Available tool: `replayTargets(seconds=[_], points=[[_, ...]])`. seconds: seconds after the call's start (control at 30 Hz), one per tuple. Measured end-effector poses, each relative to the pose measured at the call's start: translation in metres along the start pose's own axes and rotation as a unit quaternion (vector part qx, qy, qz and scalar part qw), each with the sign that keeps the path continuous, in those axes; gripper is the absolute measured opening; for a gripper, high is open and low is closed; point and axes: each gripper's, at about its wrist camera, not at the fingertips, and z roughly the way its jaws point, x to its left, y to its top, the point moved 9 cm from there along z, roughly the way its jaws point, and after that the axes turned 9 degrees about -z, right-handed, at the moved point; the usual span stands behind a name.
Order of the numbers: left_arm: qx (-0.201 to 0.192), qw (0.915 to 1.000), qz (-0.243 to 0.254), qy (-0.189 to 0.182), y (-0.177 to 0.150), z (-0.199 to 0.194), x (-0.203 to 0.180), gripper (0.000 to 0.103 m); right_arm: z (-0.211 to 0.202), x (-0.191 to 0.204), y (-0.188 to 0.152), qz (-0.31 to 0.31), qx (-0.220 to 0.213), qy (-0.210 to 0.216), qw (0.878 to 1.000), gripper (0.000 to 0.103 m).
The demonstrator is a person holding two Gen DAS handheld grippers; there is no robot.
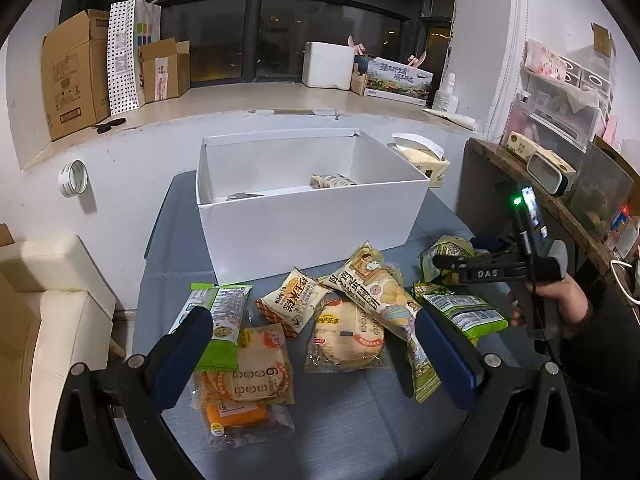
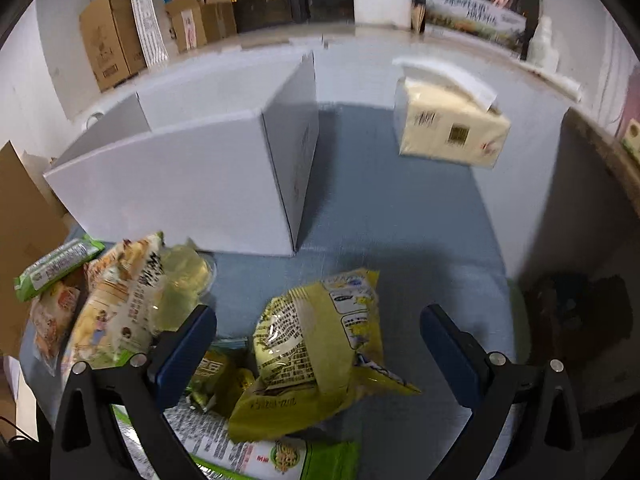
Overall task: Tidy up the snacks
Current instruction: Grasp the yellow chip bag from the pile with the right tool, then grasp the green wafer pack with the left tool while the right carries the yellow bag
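Observation:
A white open box point(image 1: 308, 216) stands on the blue-grey table, with a couple of small packs inside point(image 1: 334, 180). Several snack packs lie in front of it: a green pack point(image 1: 222, 320), round biscuit packs point(image 1: 348, 336), a long chip bag point(image 1: 376, 292). My left gripper point(image 1: 314, 340) is open above these packs. My right gripper point(image 2: 318, 344) is open, its jaws astride a yellow-green snack bag point(image 2: 316, 352) without touching it; in the left wrist view the right gripper point(image 1: 452, 262) is over that bag point(image 1: 446, 250). The box also shows in the right wrist view point(image 2: 180, 188).
A tissue pack point(image 2: 448, 124) stands on the table right of the box. A wooden shelf point(image 1: 532, 184) with clutter stands at the right. Cardboard boxes point(image 1: 76, 72) and a foam box point(image 1: 328, 64) sit on the window ledge behind. A tape roll point(image 1: 73, 179) hangs at the left wall.

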Motion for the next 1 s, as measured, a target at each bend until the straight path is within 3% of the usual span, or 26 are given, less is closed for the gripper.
replayTargets(seconds=[0.2, 0.23, 0.37, 0.43, 0.67, 0.87, 1.0], points=[[-0.004, 0.9999, 0.005, 0.011, 0.0, -0.001, 0.001, 0.103, 0.018, -0.001, -0.016, -0.002, 0.034, 0.0, 0.999, 0.102], [-0.005, 0.9998, 0.009, 0.018, 0.0, 0.0, 0.001, 0.103, 0.018, -0.001, -0.018, -0.002, 0.033, 0.003, 0.999, 0.084], [-0.006, 0.9989, 0.025, 0.039, -0.001, 0.002, 0.003, 0.103, 0.009, 0.0, -0.018, 0.006, 0.019, 0.012, 1.0, 0.06], [-0.008, 0.999, 0.022, 0.037, 0.0, 0.001, 0.006, 0.103, 0.0, -0.001, -0.015, -0.003, 0.013, -0.005, 1.0, 0.059], [0.001, 0.9993, 0.005, 0.036, 0.003, 0.001, 0.032, 0.103, -0.042, 0.007, -0.006, 0.004, -0.036, 0.02, 0.999, 0.057], [0.047, 0.9972, -0.021, 0.054, -0.009, 0.029, 0.073, 0.103, -0.114, 0.041, -0.011, 0.023, -0.115, 0.066, 0.991, 0.057], [0.093, 0.9948, -0.02, 0.034, -0.013, 0.057, 0.084, 0.103, -0.139, 0.068, -0.022, 0.009, -0.128, 0.088, 0.988, 0.057]])
